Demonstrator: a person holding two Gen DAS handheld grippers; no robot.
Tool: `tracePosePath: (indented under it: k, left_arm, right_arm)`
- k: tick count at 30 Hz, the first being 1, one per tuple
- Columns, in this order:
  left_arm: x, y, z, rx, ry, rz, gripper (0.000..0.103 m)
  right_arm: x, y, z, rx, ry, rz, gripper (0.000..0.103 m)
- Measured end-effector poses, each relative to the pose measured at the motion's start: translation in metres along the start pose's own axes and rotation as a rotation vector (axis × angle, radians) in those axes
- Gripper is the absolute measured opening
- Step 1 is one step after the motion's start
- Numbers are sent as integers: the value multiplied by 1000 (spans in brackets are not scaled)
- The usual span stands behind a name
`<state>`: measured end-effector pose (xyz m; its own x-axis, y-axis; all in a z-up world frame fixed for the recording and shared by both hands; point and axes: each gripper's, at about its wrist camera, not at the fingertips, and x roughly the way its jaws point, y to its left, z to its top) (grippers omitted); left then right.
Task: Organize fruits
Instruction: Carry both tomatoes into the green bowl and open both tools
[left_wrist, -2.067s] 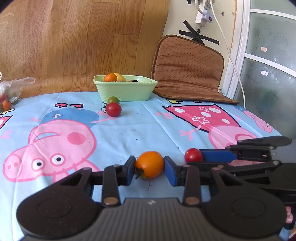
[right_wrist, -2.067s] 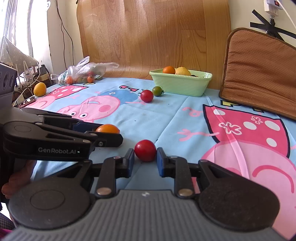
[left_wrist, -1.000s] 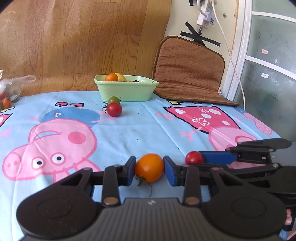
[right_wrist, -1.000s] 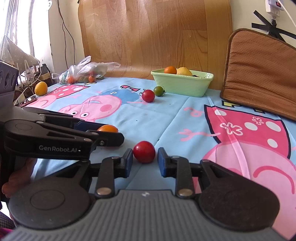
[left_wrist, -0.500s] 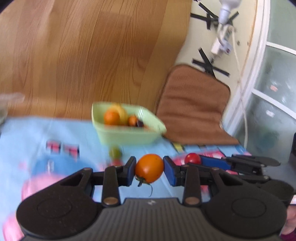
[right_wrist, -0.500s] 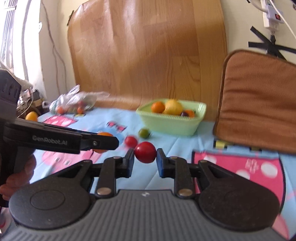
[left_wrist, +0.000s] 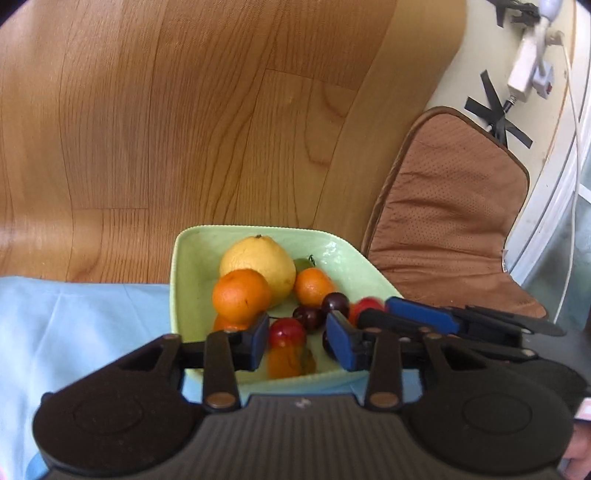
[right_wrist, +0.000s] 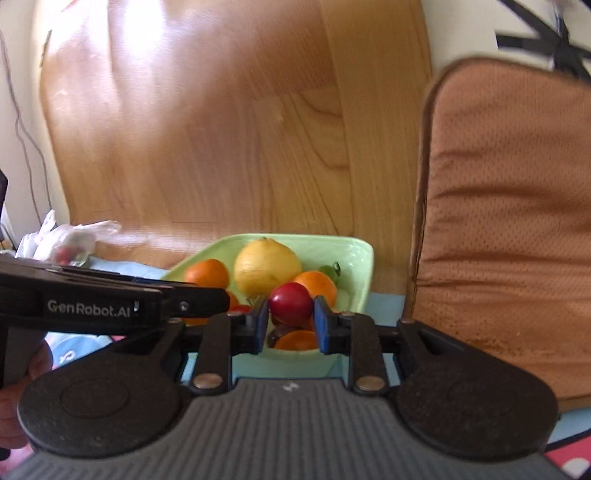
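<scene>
Both grippers hang over the pale green bowl (left_wrist: 177, 258) (right_wrist: 364, 266), which holds a yellow lemon (left_wrist: 258, 266), oranges (left_wrist: 242, 295) and dark cherries (left_wrist: 334, 302). My left gripper (left_wrist: 298, 341) has its jaws opening. The orange tomato (left_wrist: 290, 362) is a blur below the pads, free of them, over the bowl's near side. My right gripper (right_wrist: 290, 323) also has its jaws opening, with the red tomato (right_wrist: 290, 303) still sitting between the blue pads and touching them. In the left wrist view the right gripper (left_wrist: 371, 314) reaches in from the right.
A brown cushion (left_wrist: 443, 221) (right_wrist: 509, 221) leans against the wall right of the bowl. A wood-grain panel (left_wrist: 221, 129) stands directly behind it. A plastic bag of fruit (right_wrist: 70, 240) lies at the far left. Light blue cloth (left_wrist: 74, 332) covers the table.
Both grippers have travelled forward from the table's middle to above the bowl. The left jaws have spread and the orange tomato has dropped out of them. The red tomato stays between the right pads.
</scene>
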<state>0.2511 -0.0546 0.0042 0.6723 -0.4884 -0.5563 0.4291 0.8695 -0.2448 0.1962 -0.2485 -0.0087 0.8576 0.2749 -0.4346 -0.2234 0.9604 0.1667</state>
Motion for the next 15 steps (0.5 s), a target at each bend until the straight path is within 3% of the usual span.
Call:
tracePosePath:
  k: [1,3,6,10,13,15]
  left_arm:
    - [-2,2,-1,-6,-12,2,47]
    - [-10,7,-1,-34,-31,-2,47]
    - [-34,19,-5,-84,-62,-27,47]
    - [-62,28,-22,-91,-38,3,47]
    - [-75,28,-46,-87,-6,3,47]
    - [-79,18,-62,-34,10,13,47]
  right_arm:
    - [-4,-2,0,7,-11,-1,35]
    - [-14,-4,2,12,-55,-14,49]
    - [-28,-4,8,48,-79,19,49]
    - [-47,11,7,29,-50,104,48]
    - [-50,31,-5,-44,14,158,45]
    - [-39,41,-8,-70,77,178,42]
